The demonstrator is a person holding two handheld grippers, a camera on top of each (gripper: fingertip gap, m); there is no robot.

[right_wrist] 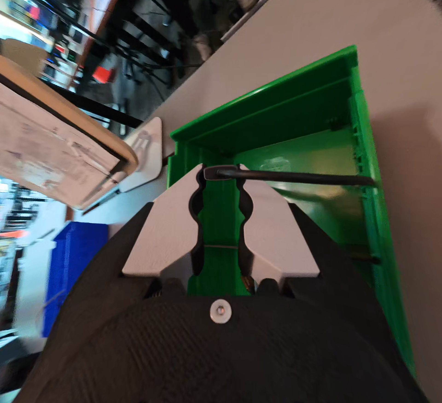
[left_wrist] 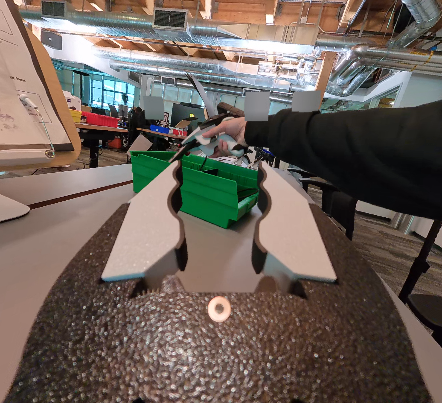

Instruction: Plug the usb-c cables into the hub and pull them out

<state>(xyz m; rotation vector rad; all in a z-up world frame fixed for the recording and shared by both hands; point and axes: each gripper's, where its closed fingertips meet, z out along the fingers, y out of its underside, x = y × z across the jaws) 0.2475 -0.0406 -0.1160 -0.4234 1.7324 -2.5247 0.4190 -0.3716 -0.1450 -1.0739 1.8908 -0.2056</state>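
Right gripper pinches the plug end of a black cable between its fingertips, its jaws closed on the plug's sides. It hangs over the open top of a green bin, pointing down into it. From the plug, the cable runs straight off to the right across the bin and ends at the bin's right wall. Seen from the left wrist view, the same right gripper is tilted down over the far left part of the bin, held by a hand in a black sleeve, and a thin stretch of cable drops from it into the bin.

Left gripper holds nothing, its jaws spread wide apart. It sits low over the grey table, aimed at the near side of the bin and well apart from the cable. The hub cannot be made out in either view.
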